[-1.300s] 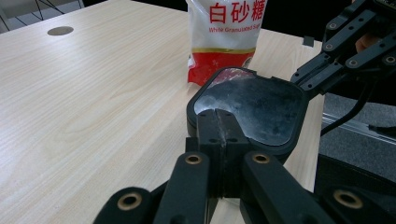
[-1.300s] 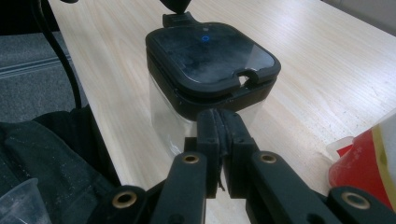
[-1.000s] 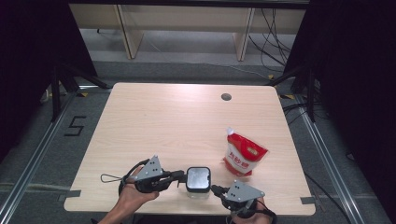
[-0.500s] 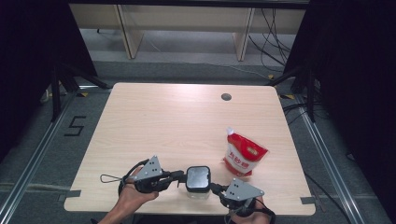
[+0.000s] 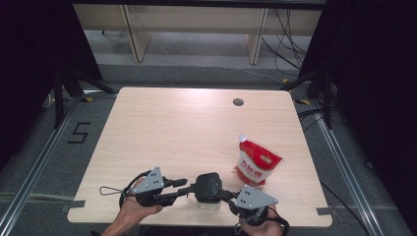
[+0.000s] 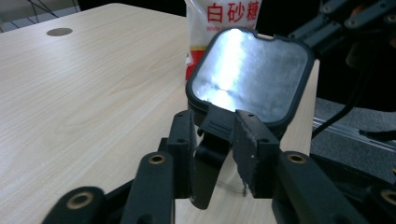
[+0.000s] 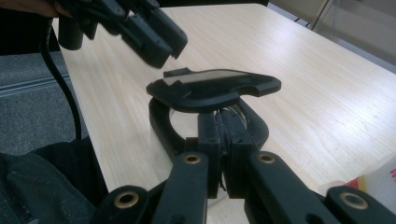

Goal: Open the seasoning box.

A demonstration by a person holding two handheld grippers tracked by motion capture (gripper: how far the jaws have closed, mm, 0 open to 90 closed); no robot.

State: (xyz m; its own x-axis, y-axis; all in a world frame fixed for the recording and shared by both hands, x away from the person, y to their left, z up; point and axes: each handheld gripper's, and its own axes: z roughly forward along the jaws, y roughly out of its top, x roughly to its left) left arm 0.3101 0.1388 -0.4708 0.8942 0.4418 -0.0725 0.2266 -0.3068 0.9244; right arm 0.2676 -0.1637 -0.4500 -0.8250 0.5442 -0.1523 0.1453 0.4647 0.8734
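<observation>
Grip check: the right gripper [image 7: 223, 140] is pressed shut on the container's black rim handle; the left gripper [image 6: 215, 140] pinches the lid tab [image 6: 218, 125]. The clear square container [image 5: 207, 189] sits at the table's near edge between both. Judged best: hold the base steady and lift the tab straight up. The lid [image 6: 252, 79] is glossy, rounded, black-framed. Beyond stands the soft red-white sugar pouch [image 5: 256, 164] on the pale woodgrain table [image 5: 187, 128].

We see a clear container [image 5: 208, 201] near the table's front edge; its black-rimmed square lid [image 6: 250, 74] is tilted up, open.
</observation>
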